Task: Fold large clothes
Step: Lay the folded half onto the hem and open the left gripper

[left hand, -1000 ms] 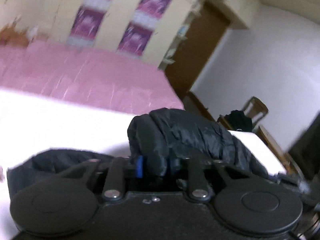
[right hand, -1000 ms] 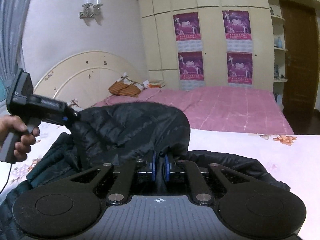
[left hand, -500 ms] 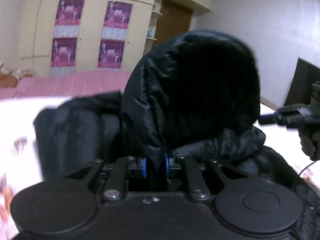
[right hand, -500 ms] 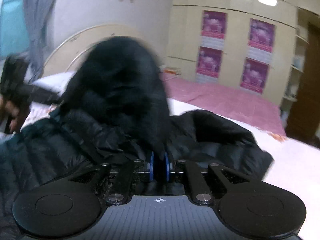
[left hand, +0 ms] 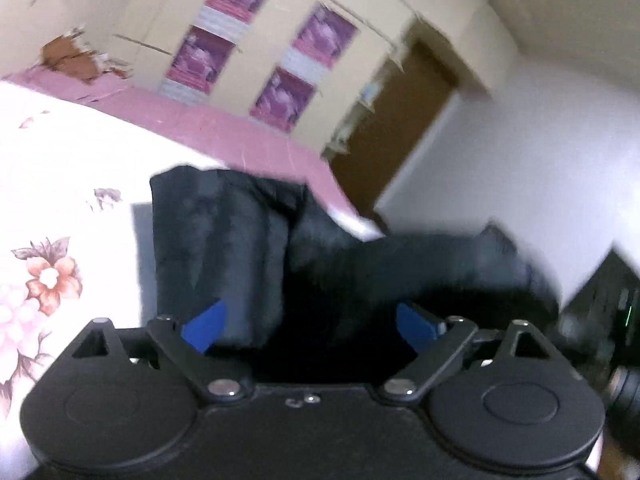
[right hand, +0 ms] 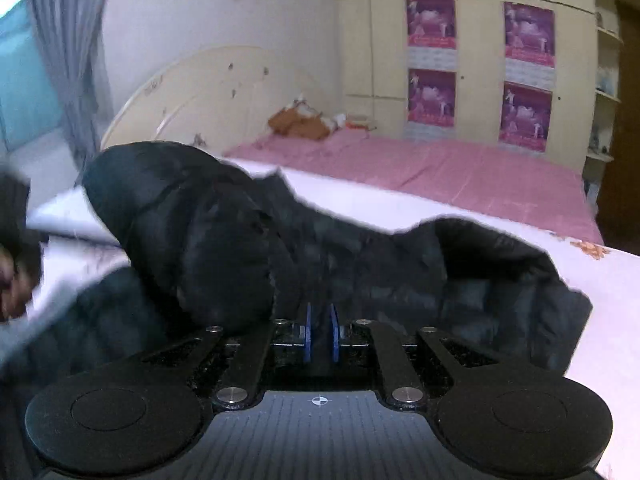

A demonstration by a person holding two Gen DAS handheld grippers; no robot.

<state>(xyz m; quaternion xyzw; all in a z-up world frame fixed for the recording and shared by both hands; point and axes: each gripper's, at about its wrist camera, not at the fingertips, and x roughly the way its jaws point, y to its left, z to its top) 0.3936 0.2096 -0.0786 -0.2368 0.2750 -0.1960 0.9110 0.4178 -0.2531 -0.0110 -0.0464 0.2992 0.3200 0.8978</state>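
Note:
A black puffer jacket [left hand: 224,240] lies bunched on the white flowered bed sheet [left hand: 60,168]. My left gripper [left hand: 310,326] hangs just over its near edge. Its jaws are opening, the blue pads [left hand: 204,326] stand far apart, and dark fabric lies between them without touching either. In the right wrist view the jacket [right hand: 400,272] spreads across the bed, with a rounded fold humped at the left. My right gripper [right hand: 320,338] is shut on a pinch of its near edge. A blurred hand [right hand: 12,276] shows at the far left.
A pink sheet [right hand: 460,168] covers the far half of the bed, up to a cream wardrobe [right hand: 480,80] with purple posters. A curved headboard [right hand: 208,84] and a grey curtain [right hand: 68,40] stand at the left. A brown door [left hand: 400,128] and dark furniture [left hand: 608,300] are at the right.
The left jaws have sprung wide and let go of the jacket fold, which has dropped from in front of the camera onto the bed. The right gripper stays clamped on the jacket.

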